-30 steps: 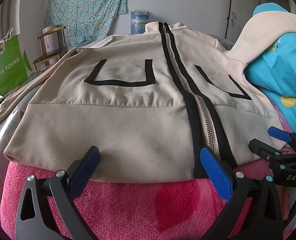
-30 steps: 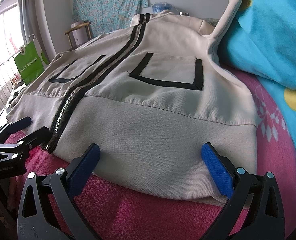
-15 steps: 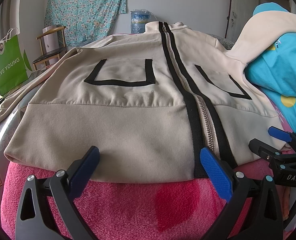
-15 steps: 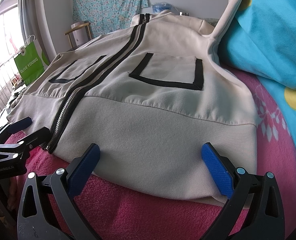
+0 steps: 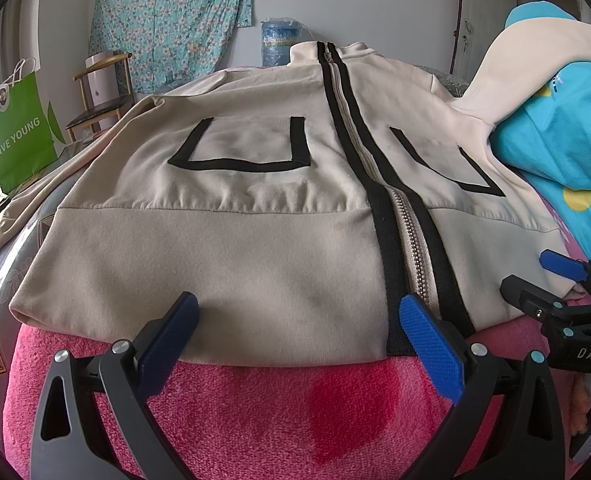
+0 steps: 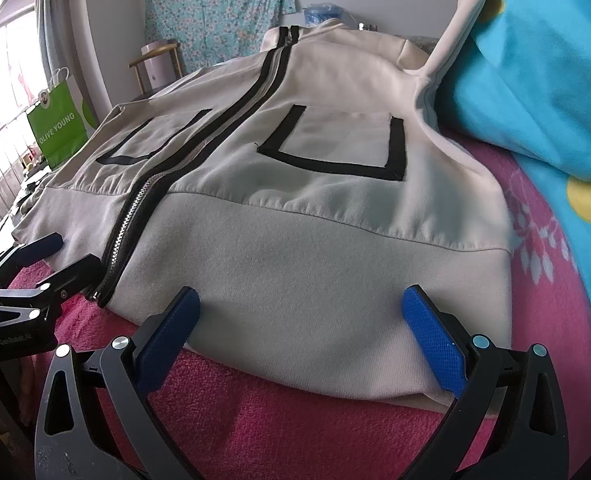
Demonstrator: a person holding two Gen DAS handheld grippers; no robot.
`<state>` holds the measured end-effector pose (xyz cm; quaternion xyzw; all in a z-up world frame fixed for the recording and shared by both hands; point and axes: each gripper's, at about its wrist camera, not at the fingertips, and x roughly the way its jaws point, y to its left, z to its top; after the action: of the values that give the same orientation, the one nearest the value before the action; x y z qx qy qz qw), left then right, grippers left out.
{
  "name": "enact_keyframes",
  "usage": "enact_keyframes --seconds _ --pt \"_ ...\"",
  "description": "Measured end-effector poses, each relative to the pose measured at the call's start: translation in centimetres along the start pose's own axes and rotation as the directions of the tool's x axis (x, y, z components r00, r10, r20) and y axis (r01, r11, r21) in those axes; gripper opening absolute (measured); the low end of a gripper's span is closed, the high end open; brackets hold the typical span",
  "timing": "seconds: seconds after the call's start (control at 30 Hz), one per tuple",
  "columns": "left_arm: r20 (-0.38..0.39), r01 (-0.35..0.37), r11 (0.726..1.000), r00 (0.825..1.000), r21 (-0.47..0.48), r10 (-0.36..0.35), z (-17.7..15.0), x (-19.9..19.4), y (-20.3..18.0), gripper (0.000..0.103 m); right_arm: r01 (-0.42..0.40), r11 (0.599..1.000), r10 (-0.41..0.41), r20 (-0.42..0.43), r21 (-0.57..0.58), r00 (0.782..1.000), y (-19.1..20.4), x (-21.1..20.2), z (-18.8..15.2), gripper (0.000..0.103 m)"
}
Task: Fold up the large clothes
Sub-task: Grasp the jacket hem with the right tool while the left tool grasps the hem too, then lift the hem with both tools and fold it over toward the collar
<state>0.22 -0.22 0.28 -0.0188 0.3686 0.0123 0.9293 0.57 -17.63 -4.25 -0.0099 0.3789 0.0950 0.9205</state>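
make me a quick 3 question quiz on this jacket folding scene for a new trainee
1. True or false: the left gripper and the right gripper both stand open at the hem of the jacket.
2. What does the jacket lie on? A. a bare wooden table B. a pink towel C. a grey carpet
3. What two words are printed on the green bag?

Key: 1 true. 2 B, the pink towel. 3 OLIVE YOUNG.
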Motion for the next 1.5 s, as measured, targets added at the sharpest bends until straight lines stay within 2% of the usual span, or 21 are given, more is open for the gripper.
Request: enact_keyframes --seconds 0.1,0.17,0.27,0.37,0.43,0.47,0.53,0.57,0.6,0.67,0.73,0.77,0.8,0.87,0.9,0.97,1.03,1.13,1.23,1.4,1.5 --pt "-0.047 -0.003 0.999 0.999 -0.038 0.001 0.6 -1.0 0.5 0.099 0.004 0.998 -0.001 0.046 -0.066 0.999 1.2 -1.7 0.3 0.097" --pt "-0.027 -0.001 0.996 1.0 -0.091 -0.002 1.2 -2.7 2.6 0.099 -0.023 0.995 0.03 0.079 -0.094 0.996 2.5 -2.7 1.4 0.097" --pt "0.011 0.007 0.984 1.0 -0.18 -0.005 1.6 -4.8 6.6 0.099 -0.174 0.981 0.183 0.111 -0.085 0.977 5.2 -3.8 5.1 0.097" --pt "0.033 -0.082 0.95 0.995 -0.302 0.097 2.5 -6.7 13.5 0.098 -0.274 0.953 0.283 0.058 -0.132 0.957 9.7 -1.9 10.5 0.097" --pt "0.02 -0.092 0.895 0.994 -0.436 0.112 2.6 -7.4 20.3 0.095 -0.372 0.909 0.371 -0.04 -0.191 0.928 13.6 0.8 14.3 0.097" --pt "0.018 -0.088 0.876 0.994 -0.475 0.109 2.5 -7.4 22.4 0.089 -0.416 0.882 0.407 -0.088 -0.22 0.909 15.4 2.2 15.9 0.095" --pt "0.0 -0.094 0.788 0.993 -0.609 0.118 1.9 -7.5 28.6 0.082 -0.481 0.826 0.452 -0.166 -0.293 0.877 19.4 4.7 19.0 0.087" --pt "0.0 -0.073 0.735 0.995 -0.674 0.099 1.4 -7.3 31.2 0.079 -0.49 0.802 0.449 -0.195 -0.341 0.872 21.7 6.2 20.6 0.083" --pt "0.003 -0.049 0.655 0.997 -0.754 0.078 0.6 -7.0 34.7 0.075 -0.487 0.789 0.436 -0.216 -0.376 0.874 23.4 7.1 21.6 0.08" --pt "-0.005 -0.075 0.604 0.993 -0.793 0.117 0.1 -6.7 37.5 0.067 -0.505 0.759 0.417 -0.288 -0.411 0.862 27.0 9.5 23.9 0.058" --pt "0.012 -0.059 0.517 0.991 -0.854 0.133 -0.9 -6.3 40.9 0.065 -0.536 0.751 0.405 -0.371 -0.385 0.835 30.1 12.5 26.1 0.056" --pt "0.02 -0.039 0.457 0.992 -0.888 0.124 -1.5 -6.1 42.4 0.064 -0.525 0.758 0.385 -0.383 -0.388 0.839 31.2 13.6 26.6 0.052" --pt "0.045 0.001 0.366 0.993 -0.931 0.11 -2.5 -5.9 44.4 0.064 -0.5 0.767 0.354 -0.385 -0.403 0.853 32.6 15.1 27.2 0.051" --pt "0.061 0.027 0.275 0.991 -0.961 0.118 -3.3 -5.6 46.2 0.064 -0.458 0.778 0.308 -0.374 -0.43 0.875 34.5 17.4 27.5 0.039" --pt "0.068 0.036 0.246 0.99 -0.969 0.122 -3.6 -5.4 47.0 0.064 -0.461 0.776 0.303 -0.386 -0.43 0.871 35.6 18.9 27.4 0.036" --pt "0.085 0.059 0.22 0.99 -0.974 0.111 -3.6 -4.8 47.7 0.059 -0.488 0.768 0.329 -0.399 -0.415 0.856 36.8 20.6 26.9 0.027" --pt "0.1 0.082 0.209 0.992 -0.975 0.08 -3.9 -3.8 47.8 0.054 -0.478 0.759 0.33 -0.372 -0.441 0.867 37.7 22.0 26.3 0.025" --pt "0.121 0.112 0.154 0.991 -0.982 0.05 -4.4 -2.3 48.3 0.041 -0.482 0.763 0.331 -0.381 -0.43 0.863 38.4 24.7 25.7 0.018" --pt "0.119 0.103 0.152 0.987 -0.983 0.104 -4.3 -2.1 48.0 0.037 -0.501 0.776 0.338 -0.419 -0.382 0.843 38.1 26.7 25.2 0.016" --pt "0.085 0.046 0.187 0.974 -0.981 0.21 -3.2 -1.2 48.4 0.037 -0.522 0.77 0.366 -0.416 -0.366 0.832 38.1 27.8 25.6 0.012" --pt "0.027 -0.021 0.174 0.962 -0.985 0.271 -2.5 -0.4 49.2 0.023 -0.536 0.775 0.379 -0.432 -0.335 0.818 37.9 28.6 25.6 0.012"
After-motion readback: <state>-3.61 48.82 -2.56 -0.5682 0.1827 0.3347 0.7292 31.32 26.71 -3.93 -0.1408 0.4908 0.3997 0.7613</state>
